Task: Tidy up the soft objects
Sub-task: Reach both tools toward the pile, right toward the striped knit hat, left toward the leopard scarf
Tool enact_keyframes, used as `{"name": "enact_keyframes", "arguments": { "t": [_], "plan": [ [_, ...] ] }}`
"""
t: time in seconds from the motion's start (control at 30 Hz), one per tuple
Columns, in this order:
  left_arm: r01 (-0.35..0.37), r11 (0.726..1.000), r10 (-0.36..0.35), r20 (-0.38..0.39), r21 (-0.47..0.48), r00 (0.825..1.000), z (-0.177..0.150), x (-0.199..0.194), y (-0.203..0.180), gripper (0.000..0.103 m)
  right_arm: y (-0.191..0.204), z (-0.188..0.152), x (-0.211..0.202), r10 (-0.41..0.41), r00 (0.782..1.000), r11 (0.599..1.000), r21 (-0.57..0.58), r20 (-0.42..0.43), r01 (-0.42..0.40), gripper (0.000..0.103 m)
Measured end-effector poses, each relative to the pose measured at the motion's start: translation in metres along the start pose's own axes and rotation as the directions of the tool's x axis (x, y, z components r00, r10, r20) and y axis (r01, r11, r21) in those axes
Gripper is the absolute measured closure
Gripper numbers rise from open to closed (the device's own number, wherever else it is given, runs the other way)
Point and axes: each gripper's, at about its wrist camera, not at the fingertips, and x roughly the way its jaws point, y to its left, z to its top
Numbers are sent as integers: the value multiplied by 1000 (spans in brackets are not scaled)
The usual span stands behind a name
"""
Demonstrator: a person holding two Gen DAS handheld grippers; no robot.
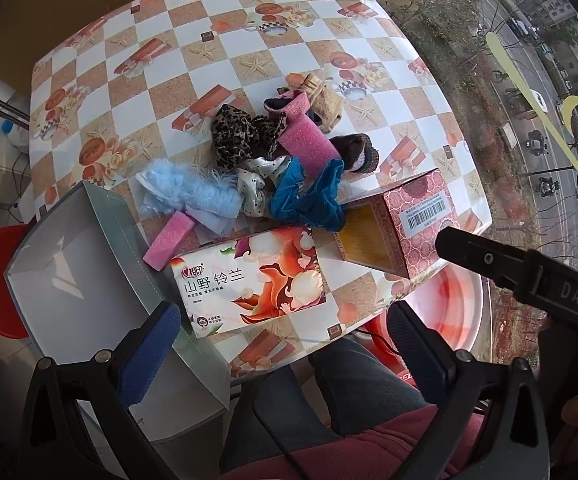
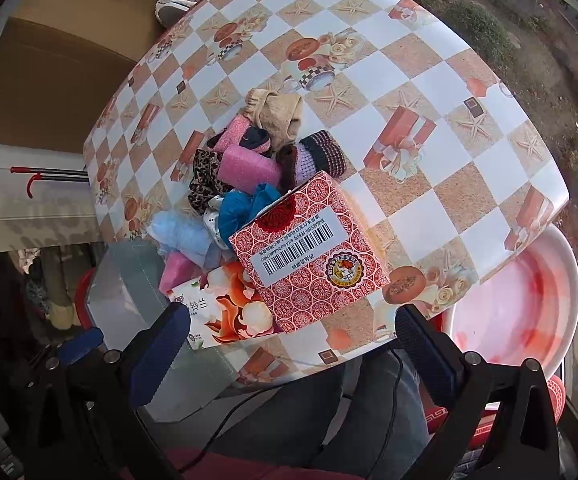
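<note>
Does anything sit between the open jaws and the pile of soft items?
Yes. The tissue pack and the red patterned box lie at the near table edge, in front of the soft pile.

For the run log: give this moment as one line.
left hand-held gripper: open, empty | right hand-held gripper: open, empty | soft pile: untouched on table | tray: empty
</note>
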Motion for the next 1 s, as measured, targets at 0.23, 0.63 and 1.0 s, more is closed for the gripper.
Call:
{"name": "enact_keyframes", "arguments": {
  "t": [0.23,0.63,1.0],
  "plan": [
    [-31,999,31,-21,-22,999,8,5,3,0,-26,12,-9,1,1000,998,62,27,-2,0],
    [-86,994,85,-12,-63,996,46,27,20,0,-88,36,-2,-73,997,985,160,11,70,0],
    [-150,981,144,-57,-120,988,90,71,60,0,-101,61,16,-93,995,987,124,-44,98,0]
  ]
}}
